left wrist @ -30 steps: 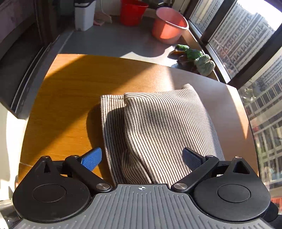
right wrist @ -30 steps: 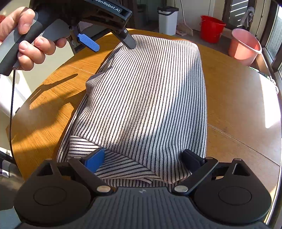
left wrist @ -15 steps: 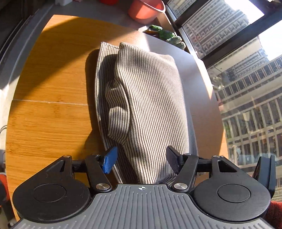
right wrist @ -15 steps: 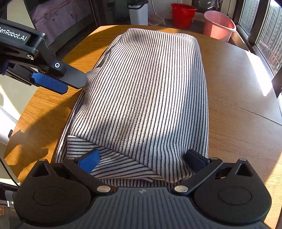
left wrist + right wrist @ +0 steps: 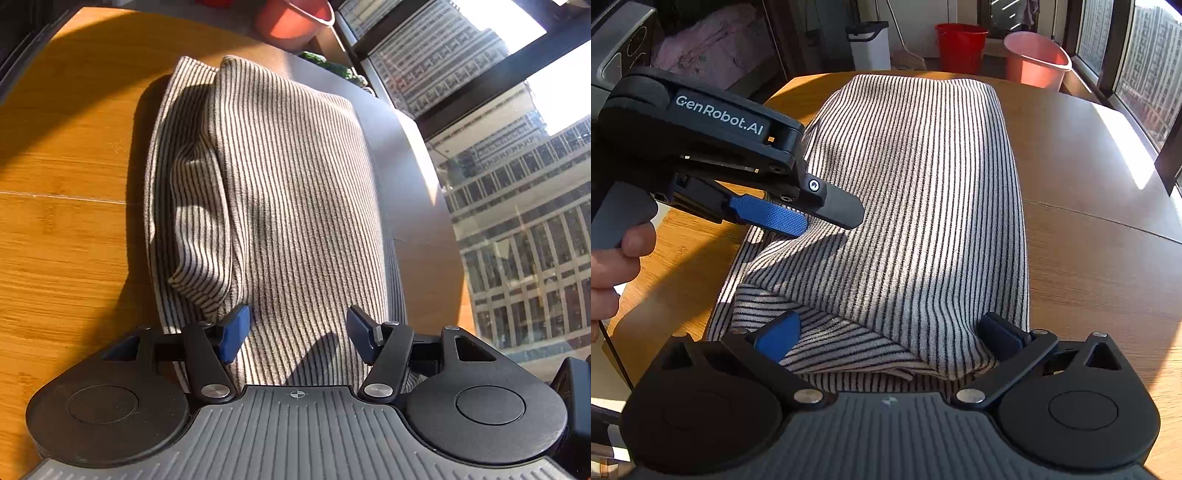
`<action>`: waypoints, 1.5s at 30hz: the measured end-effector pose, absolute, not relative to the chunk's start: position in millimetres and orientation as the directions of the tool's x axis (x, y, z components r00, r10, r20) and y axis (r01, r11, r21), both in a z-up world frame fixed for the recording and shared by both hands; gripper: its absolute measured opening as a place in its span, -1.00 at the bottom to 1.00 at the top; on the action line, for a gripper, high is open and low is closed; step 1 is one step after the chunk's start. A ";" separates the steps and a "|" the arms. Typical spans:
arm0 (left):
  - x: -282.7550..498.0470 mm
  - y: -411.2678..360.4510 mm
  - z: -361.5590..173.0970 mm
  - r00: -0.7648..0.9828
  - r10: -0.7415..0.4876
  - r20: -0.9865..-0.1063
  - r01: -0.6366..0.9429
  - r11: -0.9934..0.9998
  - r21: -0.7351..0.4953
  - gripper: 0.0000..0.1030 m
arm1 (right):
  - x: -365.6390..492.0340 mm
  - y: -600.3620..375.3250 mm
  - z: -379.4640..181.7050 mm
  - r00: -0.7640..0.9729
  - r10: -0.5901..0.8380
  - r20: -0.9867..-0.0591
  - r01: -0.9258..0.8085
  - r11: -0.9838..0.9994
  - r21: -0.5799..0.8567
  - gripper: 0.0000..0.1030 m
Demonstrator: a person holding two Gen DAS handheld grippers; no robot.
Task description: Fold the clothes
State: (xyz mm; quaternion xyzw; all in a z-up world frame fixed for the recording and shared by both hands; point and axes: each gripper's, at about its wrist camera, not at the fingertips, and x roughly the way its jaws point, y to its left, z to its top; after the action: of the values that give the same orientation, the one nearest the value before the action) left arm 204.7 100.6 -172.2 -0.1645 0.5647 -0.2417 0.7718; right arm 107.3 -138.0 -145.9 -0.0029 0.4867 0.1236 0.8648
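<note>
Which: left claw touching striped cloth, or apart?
Cannot tell: left claw just closed partway, striped cloth between jaws; right wrist view shows overlap, neither contact nor gap.

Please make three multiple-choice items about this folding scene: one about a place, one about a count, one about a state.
1. Where does the striped garment lie?
A. on the wooden table
B. in a bucket
C. on the floor

2. How many buckets stand past the table's far edge in the right wrist view?
A. one
B. two
C. four

3. How do the right gripper jaws stand?
A. shut on a sleeve
B. wide open
C. out of view

Key: 1 A, cloth spread on wood; 2 B, red bucket and pink bucket; 3 B, pads far apart over the near hem.
</note>
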 end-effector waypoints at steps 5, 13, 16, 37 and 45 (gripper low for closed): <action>187.4 107.6 -151.2 0.303 -0.491 -0.816 0.102 0.869 -0.485 0.43 | 100.1 -143.0 -115.1 0.523 0.238 -0.818 -0.418 0.909 -0.003 1.00; 123.1 131.4 -116.0 0.470 -0.249 -0.847 0.153 0.968 -0.199 0.55 | 37.6 -98.8 -114.7 0.572 0.336 -0.749 -0.799 0.436 -0.414 0.83; 98.2 126.7 -106.7 0.483 -0.213 -0.849 0.213 0.969 -0.122 0.60 | 23.7 -86.6 -136.0 0.569 0.331 -0.753 -0.816 0.336 -0.469 0.73; 52.3 27.4 -156.0 0.687 -0.256 -0.681 0.701 0.481 0.527 0.79 | 184.0 -150.2 -128.2 0.037 0.574 -0.818 -0.357 0.772 0.525 0.27; 67.1 10.3 -182.0 0.636 -0.386 -0.668 0.770 0.255 0.585 0.28 | 175.5 -150.5 -110.2 0.057 0.559 -0.827 -0.393 0.774 0.496 0.27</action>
State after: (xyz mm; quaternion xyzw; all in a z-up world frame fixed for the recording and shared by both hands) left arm 67.1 10.3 -182.0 0.4799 0.1997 -0.3771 0.7666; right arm 175.5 -150.5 -110.2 0.0687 0.6027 0.3290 0.7237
